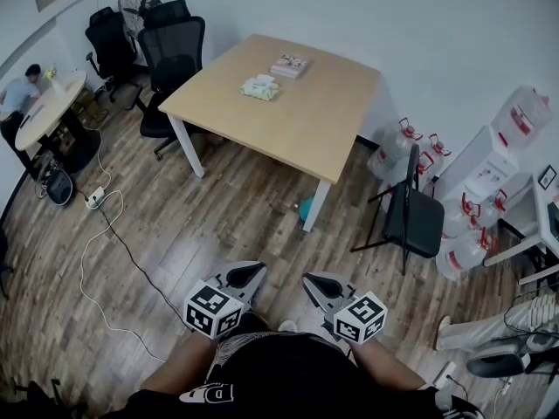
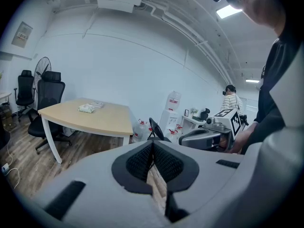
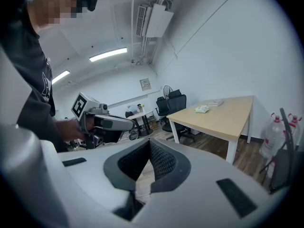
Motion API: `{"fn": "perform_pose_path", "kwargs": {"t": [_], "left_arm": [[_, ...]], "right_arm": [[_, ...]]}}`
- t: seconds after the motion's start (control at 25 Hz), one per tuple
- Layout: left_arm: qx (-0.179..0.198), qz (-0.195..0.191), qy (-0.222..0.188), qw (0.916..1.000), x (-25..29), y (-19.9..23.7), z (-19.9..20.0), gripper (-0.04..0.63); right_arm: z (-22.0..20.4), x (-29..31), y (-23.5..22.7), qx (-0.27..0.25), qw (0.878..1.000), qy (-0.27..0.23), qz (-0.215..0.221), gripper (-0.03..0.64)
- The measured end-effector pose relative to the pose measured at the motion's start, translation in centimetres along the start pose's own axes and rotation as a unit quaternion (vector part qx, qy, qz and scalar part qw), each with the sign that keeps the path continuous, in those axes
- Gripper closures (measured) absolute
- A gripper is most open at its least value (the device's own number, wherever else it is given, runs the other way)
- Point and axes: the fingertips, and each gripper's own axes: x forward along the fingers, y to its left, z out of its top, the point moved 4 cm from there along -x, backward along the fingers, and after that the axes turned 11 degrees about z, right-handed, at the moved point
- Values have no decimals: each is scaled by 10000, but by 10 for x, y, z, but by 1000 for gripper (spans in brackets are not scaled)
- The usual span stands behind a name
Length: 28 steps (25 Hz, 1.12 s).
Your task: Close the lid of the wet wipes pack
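The wet wipes pack [image 1: 260, 87] lies on the far side of a light wooden table [image 1: 314, 129], pale green and white; its lid is too small to make out. It also shows as a small pack [image 2: 87, 109] in the left gripper view and as the same pack [image 3: 203, 109] in the right gripper view. Both grippers are held close to the person's body, far from the table. My left gripper [image 1: 249, 275] is shut with nothing in it, pads [image 2: 161, 163] meeting. My right gripper [image 1: 314, 284] is shut and empty too, pads [image 3: 161, 161] together.
A flat book-like item [image 1: 289, 65] lies beyond the pack. Black office chairs [image 1: 170, 42] stand at the table's left, a folding chair [image 1: 410, 212] at its right, water bottles [image 1: 397, 151] by the wall. A cable [image 1: 105, 234] runs over the wooden floor. A person sits at a round table [image 1: 48, 107].
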Motion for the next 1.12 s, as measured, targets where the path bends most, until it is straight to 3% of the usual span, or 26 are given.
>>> {"fn": "perform_pose_path", "kwargs": {"t": [0.56, 1.12], "left_arm": [[-117, -83, 69, 9999, 25, 63, 16, 577], [-97, -219, 26, 9997, 54, 176, 60, 577]], "right_arm": [[15, 53, -37, 285, 9995, 52, -151, 612], [62, 146, -92, 335, 9986, 63, -406, 612]]}}
